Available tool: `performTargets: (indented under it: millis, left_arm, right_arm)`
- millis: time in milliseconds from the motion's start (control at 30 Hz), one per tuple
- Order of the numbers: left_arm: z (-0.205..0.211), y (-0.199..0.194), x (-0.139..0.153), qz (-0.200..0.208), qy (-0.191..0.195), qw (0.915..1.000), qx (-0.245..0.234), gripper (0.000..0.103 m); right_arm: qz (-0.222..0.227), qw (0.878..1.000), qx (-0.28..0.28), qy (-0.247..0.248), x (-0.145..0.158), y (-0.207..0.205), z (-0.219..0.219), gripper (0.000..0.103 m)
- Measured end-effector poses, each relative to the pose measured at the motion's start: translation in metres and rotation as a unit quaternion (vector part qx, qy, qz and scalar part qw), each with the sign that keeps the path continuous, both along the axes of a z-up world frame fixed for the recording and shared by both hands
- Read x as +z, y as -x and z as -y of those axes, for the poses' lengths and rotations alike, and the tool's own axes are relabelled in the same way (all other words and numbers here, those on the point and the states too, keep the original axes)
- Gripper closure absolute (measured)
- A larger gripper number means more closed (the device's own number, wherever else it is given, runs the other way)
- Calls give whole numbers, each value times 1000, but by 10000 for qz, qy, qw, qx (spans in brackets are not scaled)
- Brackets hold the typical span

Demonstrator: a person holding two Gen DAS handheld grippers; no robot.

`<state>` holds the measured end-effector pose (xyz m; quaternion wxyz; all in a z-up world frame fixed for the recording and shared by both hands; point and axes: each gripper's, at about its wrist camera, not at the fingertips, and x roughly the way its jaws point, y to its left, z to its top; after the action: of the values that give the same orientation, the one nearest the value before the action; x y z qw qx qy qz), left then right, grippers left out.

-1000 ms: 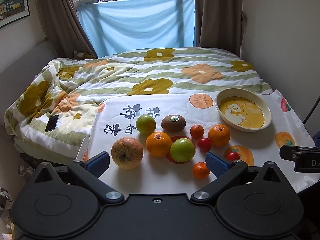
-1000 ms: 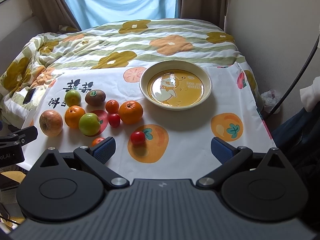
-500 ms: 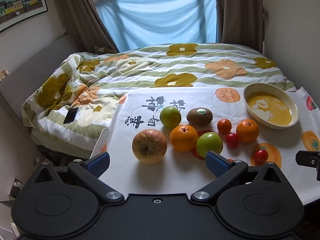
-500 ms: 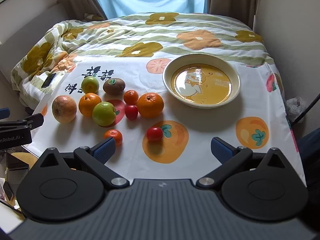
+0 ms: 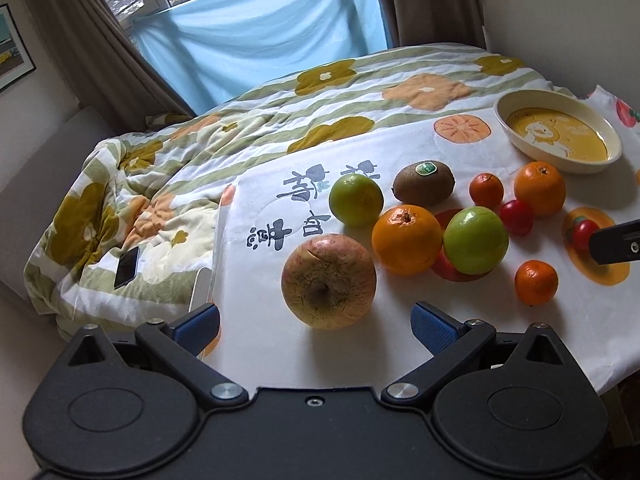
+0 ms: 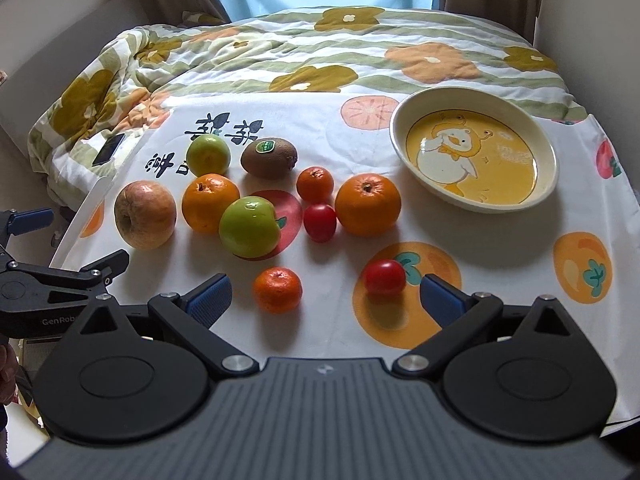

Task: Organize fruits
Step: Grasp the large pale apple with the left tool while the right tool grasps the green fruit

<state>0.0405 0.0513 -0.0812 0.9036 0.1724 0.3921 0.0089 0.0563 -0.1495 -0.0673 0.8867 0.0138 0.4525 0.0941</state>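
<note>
Both grippers, left gripper (image 5: 315,322) and right gripper (image 6: 325,295), gape wide and empty, poised for a first pick. Fruits lie loose beside the empty dish (image 6: 474,156); the red tomato (image 6: 384,277), just ahead of the right fingers, seems nearest to grasp

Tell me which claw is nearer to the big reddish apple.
Left. The left claw is open right in front of the apple, which sits just beyond its fingertips. The right claw is open farther right, facing the small mandarin and cherry tomato.

In the left wrist view the right gripper (image 5: 616,246) hides part of a red tomato (image 5: 580,234).
</note>
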Motion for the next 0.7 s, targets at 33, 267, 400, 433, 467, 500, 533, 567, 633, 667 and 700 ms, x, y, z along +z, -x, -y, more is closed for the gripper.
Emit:
performTargets:
  millis: [33,267,400,433,467,500,533,567,633,667,700]
  left_arm:
    - [-2,-3,-3,-47,-27,10000,-84,1]
    - [-12,-22,-22,-254,-121,9971,-708,7]
    - [-15,-34,-31,-293,-219,9941,-1020,7]
    - [-15,-36,-33,-312,-223,9935,-1072,7]
    - [-16,-40,-35,-338,-223,9928,-1130,7]
    - [-16,-43,-37,-361,-216,9921,-1181,9]
    - [-17,-45,-39,-382,-211,9915,-1228,9]
    - [-16,-47,-41,-406,-212,9906,-1287,11]
    - [-15,-50,-44,-436,-233,9892,-1380,13]
    - [-13,-52,-46,-446,-263,9885,-1424,13]
    - [-12,-52,-48,-453,-284,9877,-1472,13]
  right_arm:
    - [-15,10000,-33,14,-2,-2,-4,0]
    - [-145,9993,-356,8,-23,-20,-30,0]
    - [-191,9989,-418,100,-33,-27,-44,0]
    - [-202,9988,-420,119,-35,-29,-47,0]
    - [-209,9988,-422,140,-37,-31,-50,0]
    - [-216,9987,-425,176,-39,-33,-53,0]
    - [-224,9986,-424,211,-41,-35,-56,0]
    - [-234,9985,-423,239,-42,-37,-58,0]
    - [-247,9984,-421,279,-45,-42,-63,0]
    - [-255,9984,-412,287,-46,-44,-65,0]
    - [-270,9984,-401,303,-47,-46,-67,0]
